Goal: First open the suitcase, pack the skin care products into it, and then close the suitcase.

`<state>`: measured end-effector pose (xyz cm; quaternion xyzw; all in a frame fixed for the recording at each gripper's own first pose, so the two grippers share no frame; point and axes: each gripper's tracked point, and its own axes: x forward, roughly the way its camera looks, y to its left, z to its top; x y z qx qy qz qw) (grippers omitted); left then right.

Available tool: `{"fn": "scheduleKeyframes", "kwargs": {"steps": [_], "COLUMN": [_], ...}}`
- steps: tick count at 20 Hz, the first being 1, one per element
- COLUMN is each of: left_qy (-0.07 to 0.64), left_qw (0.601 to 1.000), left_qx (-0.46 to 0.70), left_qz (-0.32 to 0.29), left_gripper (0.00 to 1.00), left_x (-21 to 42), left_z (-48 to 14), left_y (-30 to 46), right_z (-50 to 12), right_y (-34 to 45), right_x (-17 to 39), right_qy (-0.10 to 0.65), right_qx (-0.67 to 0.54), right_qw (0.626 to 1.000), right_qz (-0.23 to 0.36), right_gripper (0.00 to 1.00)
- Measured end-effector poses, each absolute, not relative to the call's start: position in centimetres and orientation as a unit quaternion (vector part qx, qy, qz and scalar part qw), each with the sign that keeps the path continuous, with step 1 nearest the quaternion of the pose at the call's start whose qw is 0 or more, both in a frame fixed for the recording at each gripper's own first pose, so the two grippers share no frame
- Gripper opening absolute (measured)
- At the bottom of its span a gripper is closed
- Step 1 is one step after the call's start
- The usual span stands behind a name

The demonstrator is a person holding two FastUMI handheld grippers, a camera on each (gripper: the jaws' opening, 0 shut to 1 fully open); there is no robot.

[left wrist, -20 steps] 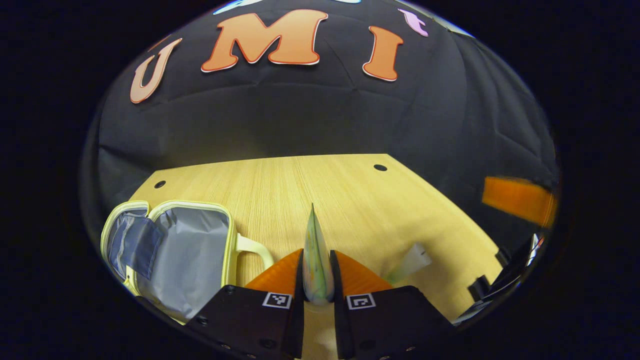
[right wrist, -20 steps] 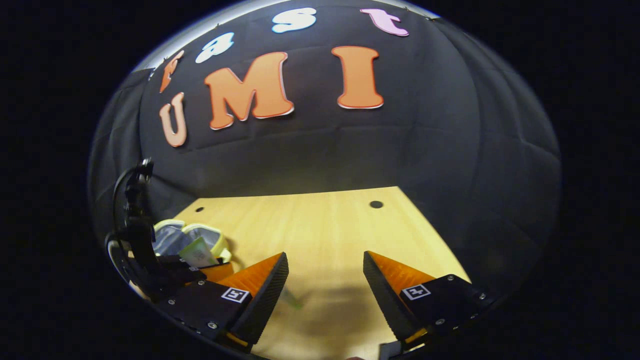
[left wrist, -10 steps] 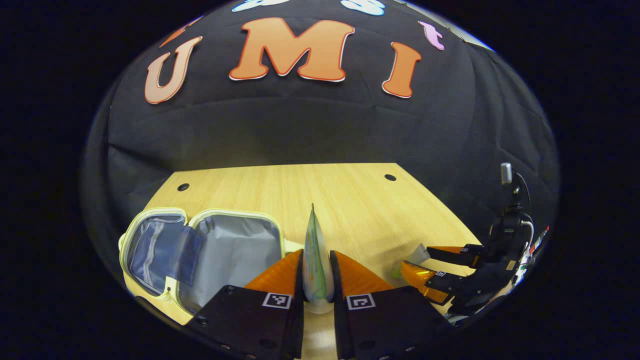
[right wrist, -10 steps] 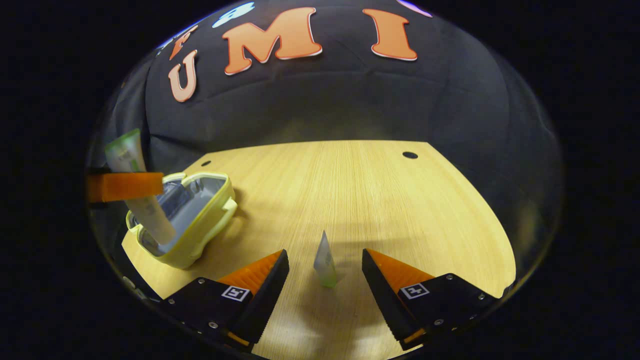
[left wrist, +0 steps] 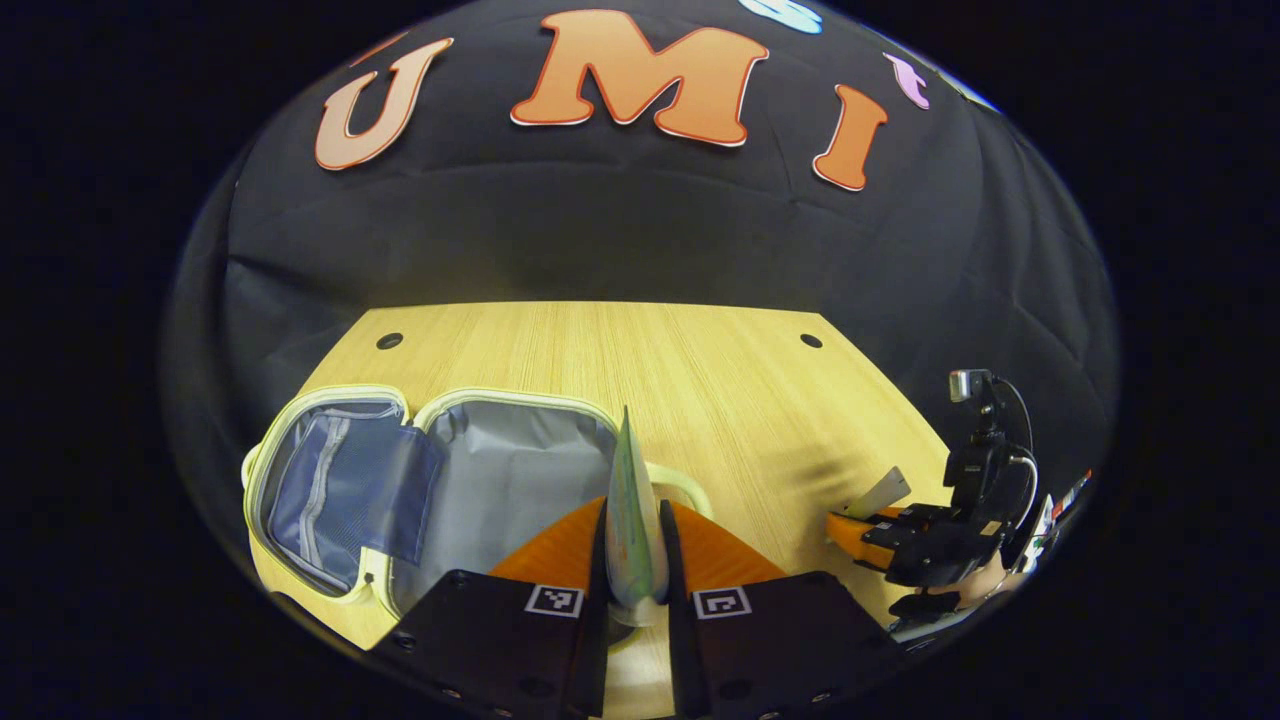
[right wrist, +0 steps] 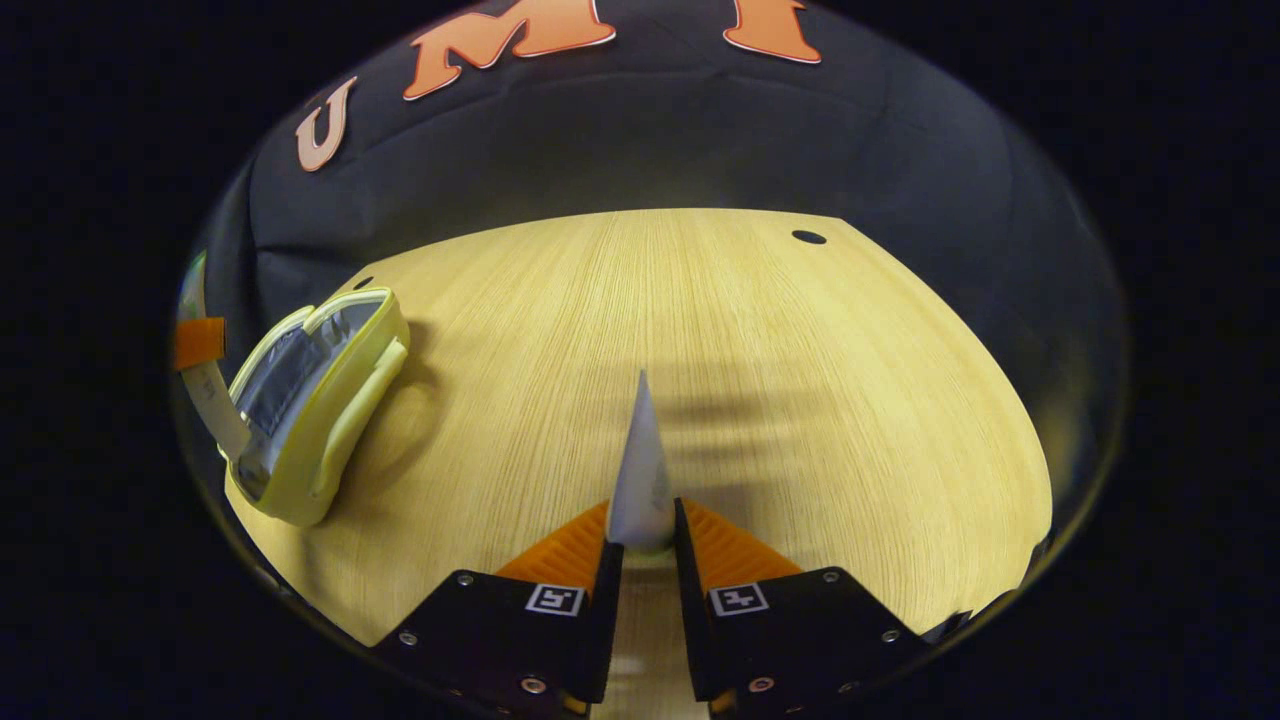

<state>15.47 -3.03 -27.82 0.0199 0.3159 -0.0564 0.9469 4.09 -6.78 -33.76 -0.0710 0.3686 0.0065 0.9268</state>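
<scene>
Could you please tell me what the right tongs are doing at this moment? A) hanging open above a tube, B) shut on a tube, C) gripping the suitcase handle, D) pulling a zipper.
B: in the right gripper view the right tongs have both fingers pressed on a tube above the table; the suitcase lies open, far left.

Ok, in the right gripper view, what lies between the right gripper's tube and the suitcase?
Bare tabletop only. In the right gripper view nothing lies between the tube clamped in the right gripper and the open suitcase.
</scene>
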Motion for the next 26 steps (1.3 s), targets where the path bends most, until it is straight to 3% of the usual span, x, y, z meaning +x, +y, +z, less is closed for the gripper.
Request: {"fn": "scheduleKeyframes", "kwargs": {"steps": [8, 9, 10, 16, 21, 22, 23, 26], "left_qy": [0.454, 0.477, 0.501, 0.63, 0.649, 0.652, 0.652, 0.65], "left_qw": [0.885, 0.871, 0.857, 0.763, 0.748, 0.746, 0.746, 0.748], "left_qx": [0.058, 0.069, 0.078, 0.064, 0.073, 0.07, 0.069, 0.056], "left_qz": [-0.09, -0.092, -0.098, -0.131, -0.117, -0.115, -0.115, -0.123], "left_gripper": [0.25, 0.26, 0.25, 0.26, 0.26, 0.26, 0.27, 0.32], "left_x": [15.2, 15.4, 15.5, 16.4, 19.0, 18.9, 18.9, 18.8], "left_z": [-26.8, -27.3, -28.0, -33.5, -36.7, -36.9, -37.1, -36.8], "left_y": [5.3, 6.5, 7.4, 8.6, 8.8, 8.9, 9.0, 8.5], "right_z": [-28.5, -28.0, -27.6, -27.7, -27.3, -27.2, -27.0, -26.7], "right_y": [-1.9, -1.1, -0.5, 2.1, 2.6, 2.7, 2.9, 3.2], "right_x": [2.2, 2.2, 2.0, 0.1, -1.5, -1.8, -1.8, -1.8], "right_qy": [0.386, 0.383, 0.381, 0.394, 0.398, 0.399, 0.399, 0.402], "right_qx": [-0.002, 0.01, 0.019, 0.045, 0.034, 0.034, 0.036, 0.033], "right_qw": [0.922, 0.923, 0.924, 0.918, 0.916, 0.915, 0.915, 0.914], "right_qz": [0.019, 0.019, 0.017, -0.01, -0.033, -0.036, -0.04, -0.047], "right_gripper": [0.3, 0.35, 0.3, 0.3, 0.3, 0.25, 0.3, 0.3]}}
